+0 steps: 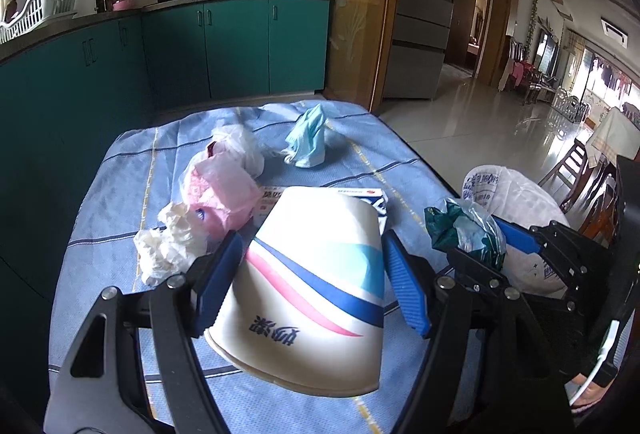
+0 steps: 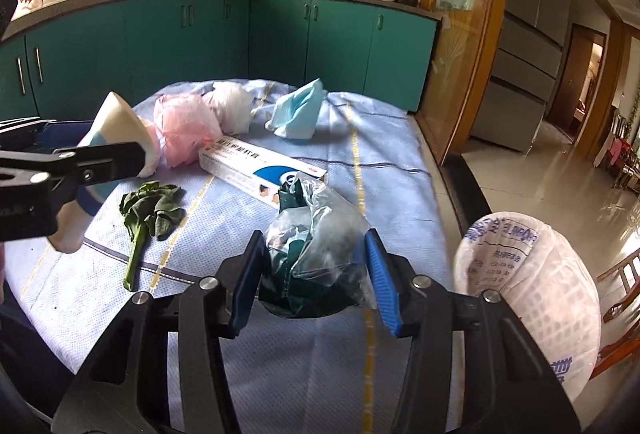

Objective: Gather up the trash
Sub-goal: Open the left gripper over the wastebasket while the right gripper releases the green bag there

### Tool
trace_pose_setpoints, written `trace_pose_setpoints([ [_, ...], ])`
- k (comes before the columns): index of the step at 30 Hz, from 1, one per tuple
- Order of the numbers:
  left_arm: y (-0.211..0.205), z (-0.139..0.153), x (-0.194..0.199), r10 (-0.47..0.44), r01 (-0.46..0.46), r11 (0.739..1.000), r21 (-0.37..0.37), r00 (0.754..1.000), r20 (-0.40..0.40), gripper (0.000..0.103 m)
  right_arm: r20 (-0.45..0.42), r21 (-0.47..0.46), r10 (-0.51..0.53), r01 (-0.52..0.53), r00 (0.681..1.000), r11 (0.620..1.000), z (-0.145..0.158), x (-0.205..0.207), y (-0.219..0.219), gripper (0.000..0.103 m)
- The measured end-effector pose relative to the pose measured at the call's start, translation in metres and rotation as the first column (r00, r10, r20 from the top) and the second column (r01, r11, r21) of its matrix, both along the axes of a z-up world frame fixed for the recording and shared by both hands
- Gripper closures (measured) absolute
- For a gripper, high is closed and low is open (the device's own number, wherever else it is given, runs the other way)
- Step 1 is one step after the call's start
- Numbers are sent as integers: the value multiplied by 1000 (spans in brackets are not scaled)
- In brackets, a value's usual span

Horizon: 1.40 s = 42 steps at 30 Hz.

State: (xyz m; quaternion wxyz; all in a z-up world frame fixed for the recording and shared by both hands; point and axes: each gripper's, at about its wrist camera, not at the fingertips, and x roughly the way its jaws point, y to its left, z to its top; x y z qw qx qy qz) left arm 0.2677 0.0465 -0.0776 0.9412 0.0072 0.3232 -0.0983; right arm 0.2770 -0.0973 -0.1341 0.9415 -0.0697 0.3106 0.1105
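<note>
— What was held, and by which gripper?

— One paper cup [image 1: 320,274], lying on its side, was clamped between the blue pads of the left gripper [image 1: 312,274]. One clear plastic bag with dark green contents [image 2: 316,254] was pinched in the right gripper [image 2: 316,274], whose jaws were narrowed onto it.

— What was counted beyond the fingertips?

— Ahead of the left gripper, on the blue striped cloth [image 1: 120,194], one long white-and-blue carton [image 2: 260,166] was seen just past the cup. Further ahead and to the left, one crumpled white tissue [image 1: 168,250], one pink-tinted bag [image 1: 220,198] and one white bag [image 1: 240,146] were bunched together. One crumpled light-blue face mask [image 1: 308,138] lay farthest out. To the right of the right gripper, one large printed white sack [image 2: 528,282] was noted at the table's edge.

— Was anything shown in one view only?

— One wilted green leaf with its stalk [image 2: 148,218] was seen only from the right wrist, ahead and left of that gripper; the cup hid it from the left wrist. The white tissue was made out clearly only from the left wrist.
</note>
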Motion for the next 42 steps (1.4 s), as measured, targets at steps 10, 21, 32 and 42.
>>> trace_pose_setpoints([
  [10,-91,9,-1,-114,108,993,55,986,120,31,77,72,-199,194,977,978,19,-26,-115,52],
  [21,-178,-5,14,-237,232,971,51,964,122,31,118,166,-438,417,891,894,-6,-47,-219,52],
  [32,-268,-51,56,-401,394,907,-149,916,-21,31,73,279,-529,492,845,824,-30,-48,-262,52],
  [42,-260,-51,64,-330,326,940,-101,944,-20,14,73,291,-536,496,841,818,-32,-53,-264,52],
])
